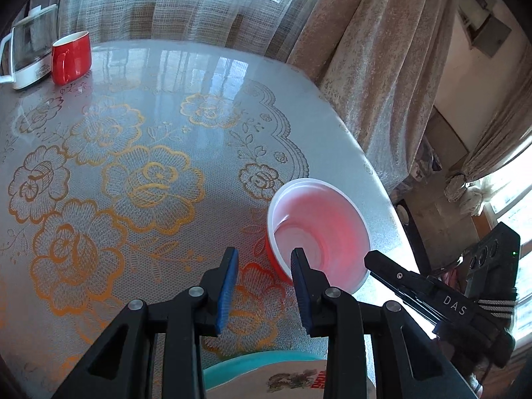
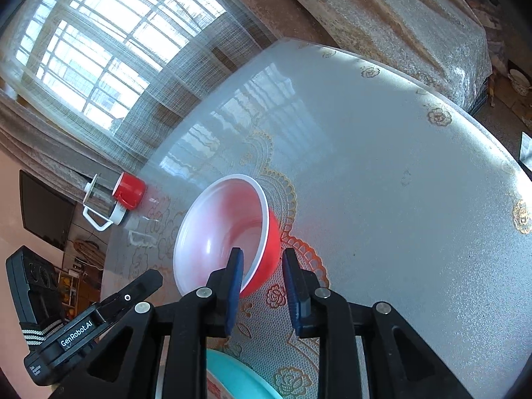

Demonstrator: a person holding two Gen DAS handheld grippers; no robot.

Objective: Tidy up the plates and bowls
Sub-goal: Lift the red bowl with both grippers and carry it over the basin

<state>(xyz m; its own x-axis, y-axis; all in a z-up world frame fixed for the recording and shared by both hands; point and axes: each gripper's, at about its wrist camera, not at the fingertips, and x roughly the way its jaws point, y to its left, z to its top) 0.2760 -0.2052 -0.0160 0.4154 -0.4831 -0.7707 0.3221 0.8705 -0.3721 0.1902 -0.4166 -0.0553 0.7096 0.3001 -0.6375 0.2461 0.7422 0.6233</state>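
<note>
A red bowl (image 1: 319,219) with a pale pink-white inside stands upright on the lace-patterned tablecloth, near the table's right edge. My left gripper (image 1: 265,255) straddles its near-left wall, one blue pad inside and one outside, with a clear gap on the outer side. My right gripper (image 2: 261,254) straddles the opposite wall of the bowl (image 2: 219,226); a thin strip of cloth shows between its outer pad and the red wall. Neither gripper presses on the bowl. A teal plate (image 1: 229,369) lies under both grippers at the near edge, with a printed plate resting in it.
A red mug (image 1: 71,56) and a glass kettle (image 1: 28,50) with a white base stand at the far left corner. The table edge (image 1: 375,173) drops off just right of the bowl, with curtains behind it. Bare patterned cloth (image 1: 133,166) fills the left and middle.
</note>
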